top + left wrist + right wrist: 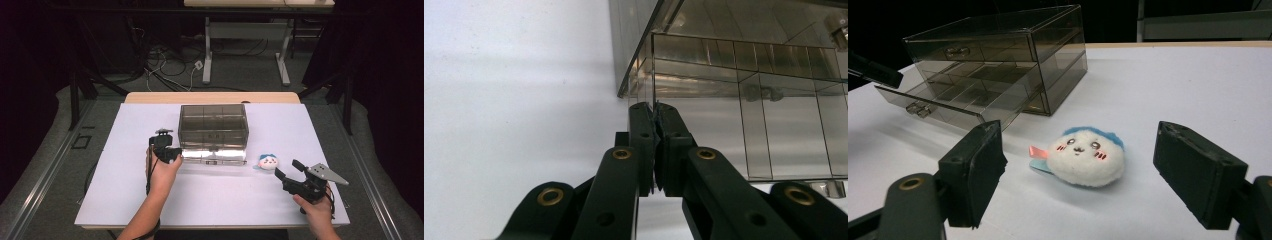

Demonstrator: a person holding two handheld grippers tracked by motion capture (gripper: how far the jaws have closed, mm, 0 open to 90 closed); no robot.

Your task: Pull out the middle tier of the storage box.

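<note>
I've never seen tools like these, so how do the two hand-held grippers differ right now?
The left gripper has its jaws pressed together at the corner of the clear drawer box; the right gripper stands wide open, framing the plush toy. The left is beside the box, the right farther off. Both are black and hand-held.
</note>
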